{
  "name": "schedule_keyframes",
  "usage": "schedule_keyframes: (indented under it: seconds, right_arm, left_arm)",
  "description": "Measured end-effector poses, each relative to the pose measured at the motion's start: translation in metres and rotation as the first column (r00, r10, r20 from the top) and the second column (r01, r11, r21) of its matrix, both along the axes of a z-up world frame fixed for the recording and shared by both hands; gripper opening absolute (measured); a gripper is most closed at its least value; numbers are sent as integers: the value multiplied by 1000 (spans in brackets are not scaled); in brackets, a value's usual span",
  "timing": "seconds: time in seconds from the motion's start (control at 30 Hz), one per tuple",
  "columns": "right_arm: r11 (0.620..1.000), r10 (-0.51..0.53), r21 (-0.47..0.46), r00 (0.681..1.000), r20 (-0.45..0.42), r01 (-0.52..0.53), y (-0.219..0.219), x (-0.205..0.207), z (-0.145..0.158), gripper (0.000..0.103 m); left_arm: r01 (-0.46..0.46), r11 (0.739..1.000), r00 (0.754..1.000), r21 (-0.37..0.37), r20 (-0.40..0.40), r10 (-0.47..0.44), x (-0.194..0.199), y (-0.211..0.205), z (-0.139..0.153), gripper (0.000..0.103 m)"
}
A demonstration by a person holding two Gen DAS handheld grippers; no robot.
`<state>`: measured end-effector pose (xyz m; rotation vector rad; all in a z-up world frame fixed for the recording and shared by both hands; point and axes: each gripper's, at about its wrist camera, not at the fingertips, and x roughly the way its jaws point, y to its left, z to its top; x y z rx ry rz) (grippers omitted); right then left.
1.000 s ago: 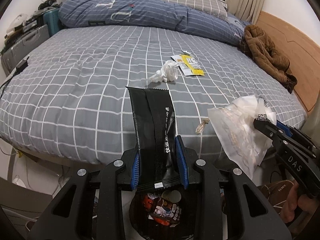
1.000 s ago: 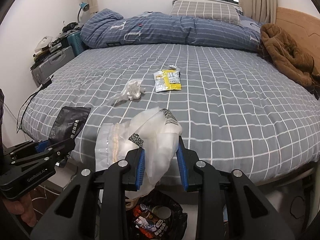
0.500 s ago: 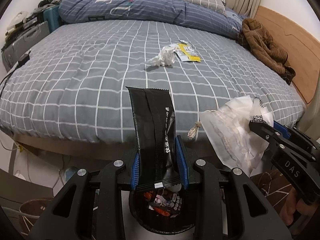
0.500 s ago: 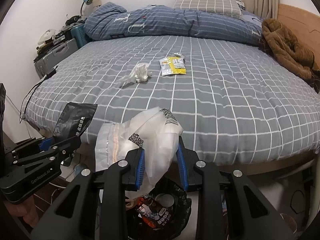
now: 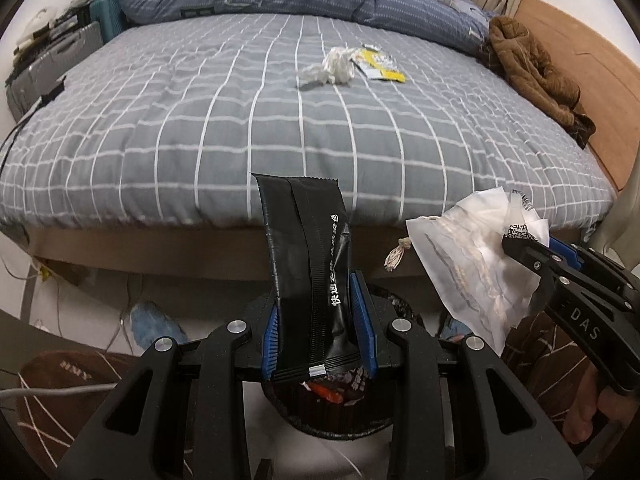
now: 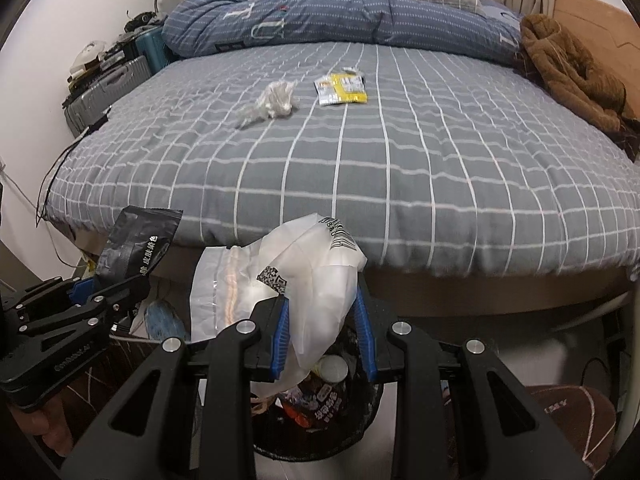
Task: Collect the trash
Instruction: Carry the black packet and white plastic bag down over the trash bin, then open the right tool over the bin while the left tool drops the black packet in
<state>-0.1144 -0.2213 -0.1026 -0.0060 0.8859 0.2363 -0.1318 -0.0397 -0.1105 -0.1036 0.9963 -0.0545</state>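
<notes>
My left tongs (image 5: 318, 320) are clamped on a black wrapper (image 5: 306, 264), its blue pads pressing both long edges, so the wrapper stands up in front of the camera with white printed characters running down 1 side. My right tongs (image 6: 322, 326) are clamped on a crumpled translucent plastic bag (image 6: 288, 276) that bulges up and to the left above the pads; a printed code patch and a barcode show on it.

Both tongs point down past the foot of the bed (image 6: 400, 168), over a black-lined trash bin (image 6: 320, 412) on the floor. In the right wrist view the bin sits directly below the bag, and I can see snack packets and a round white lid inside it. In the left wrist view the same bin (image 5: 328, 404) lies just under the lower end of the wrapper, with red and dark packaging in it.

From the left camera my right tongs (image 5: 520, 248) appear on the right side, bag (image 5: 472, 264) in their grip; from the right camera my left tongs (image 6: 108, 292) appear low on the left with the wrapper (image 6: 136, 240).

Still lying on the grey checked bed are 2 more pieces: a wadded white tissue (image 6: 276, 102) and, just beside it, a yellow and white packet (image 6: 340, 88). A brown garment (image 6: 572, 72) is heaped at the right edge, and a blue quilt (image 6: 320, 16) is bunched at the far end.
</notes>
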Motion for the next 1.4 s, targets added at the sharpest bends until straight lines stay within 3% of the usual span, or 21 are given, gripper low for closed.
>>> schedule_keyframes:
  seconds: [0.3,0.57,0.9,1.17,1.4]
  right_arm:
    - [1000,0,-24,997,-79,-2,1,-2,-34,27]
    - [999,-19,-45,985,-170,11,-5,3,-73,27]
    - [998,23,-55,973,-228,-37,18,10,-95,27]
    - [995,56,-71,969,-242,-75,40,12,-106,38]
    - [995,31,-86,977,-211,-50,22,13,-106,66]
  left_arm:
    - [3,1000,999,8,-53,-2,-3,2,-30,31]
    - [-17,999,994,-36,-110,13,2,18,-62,31]
    - [-44,999,987,-6,-155,42,5,34,-85,31]
    - [-69,998,983,-1,-172,68,4,46,-93,31]
    - [-35,999,984,-3,-176,33,8,32,-95,31]
